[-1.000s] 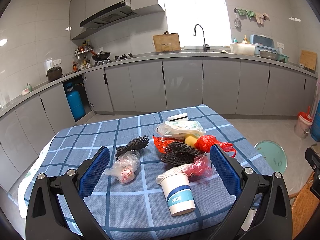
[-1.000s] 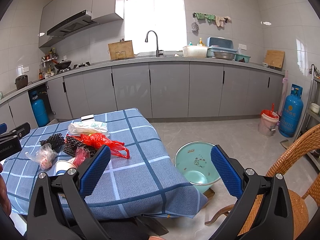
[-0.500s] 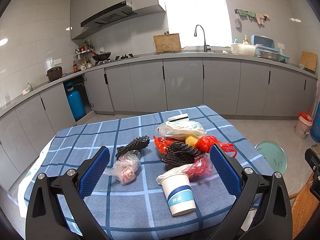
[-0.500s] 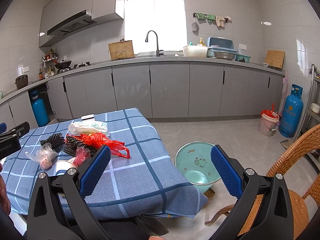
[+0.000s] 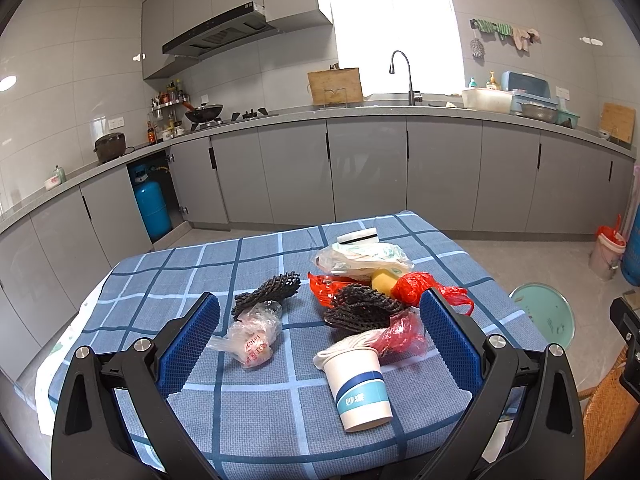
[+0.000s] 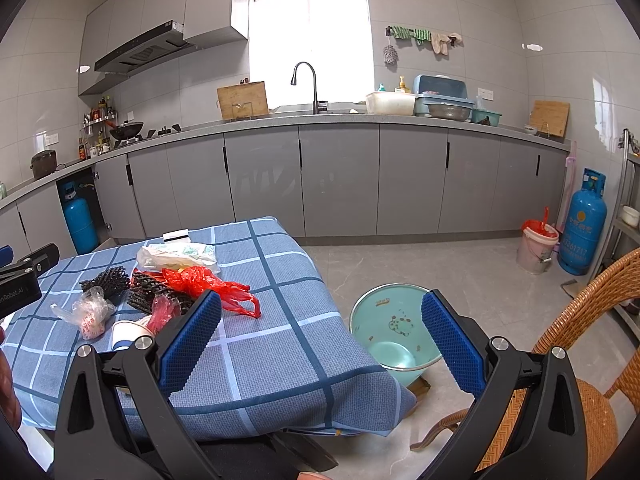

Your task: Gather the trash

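Observation:
Trash lies on the blue checked tablecloth (image 5: pixel 256 412): a tipped white paper cup (image 5: pixel 358 390), a clear crumpled bag (image 5: pixel 252 334), black foam nets (image 5: pixel 360 308), red plastic bags (image 5: pixel 416 286), a white wrapper bag (image 5: pixel 360 258). My left gripper (image 5: pixel 320 344) is open and empty, above the table's near edge, jaws either side of the cup. My right gripper (image 6: pixel 320 344) is open and empty, past the table's right corner. A mint green bin (image 6: pixel 390 330) stands on the floor to the table's right.
A wicker chair (image 6: pixel 592 360) stands at the right. A white bucket with a red liner (image 6: pixel 536 246) and a blue gas cylinder (image 6: pixel 582 226) stand by the far cabinets. Grey counters run along the back wall.

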The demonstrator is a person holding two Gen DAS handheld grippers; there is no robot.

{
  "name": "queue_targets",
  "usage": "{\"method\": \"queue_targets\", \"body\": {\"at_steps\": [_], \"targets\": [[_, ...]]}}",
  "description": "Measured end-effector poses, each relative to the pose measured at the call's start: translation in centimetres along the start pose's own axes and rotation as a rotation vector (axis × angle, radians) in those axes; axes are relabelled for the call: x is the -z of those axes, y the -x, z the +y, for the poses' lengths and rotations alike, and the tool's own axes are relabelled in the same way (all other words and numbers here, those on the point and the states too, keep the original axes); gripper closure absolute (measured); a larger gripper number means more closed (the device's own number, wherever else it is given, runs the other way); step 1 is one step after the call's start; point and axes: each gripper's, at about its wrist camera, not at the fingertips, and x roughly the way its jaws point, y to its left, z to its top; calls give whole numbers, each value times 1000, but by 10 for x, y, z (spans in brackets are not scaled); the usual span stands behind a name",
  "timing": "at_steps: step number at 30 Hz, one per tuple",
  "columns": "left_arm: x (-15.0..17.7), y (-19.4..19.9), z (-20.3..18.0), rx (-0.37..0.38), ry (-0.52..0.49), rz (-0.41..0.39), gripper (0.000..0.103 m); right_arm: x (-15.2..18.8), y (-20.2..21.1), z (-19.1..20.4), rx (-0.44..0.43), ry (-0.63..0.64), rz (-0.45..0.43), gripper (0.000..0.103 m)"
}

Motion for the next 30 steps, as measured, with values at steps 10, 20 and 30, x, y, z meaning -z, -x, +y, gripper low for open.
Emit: {"method": "queue_targets", "body": {"at_steps": [10,20,30], "targets": [[0,-1,0,1,2,1,4,3,-3,3,-2,1,3,5],[3,-10,15,-42,7,11,4,8,-15,13,-32,6,7,5],[36,-65,75,-184,76,165,4,11,-61,56,-138,77,72,5]]}}
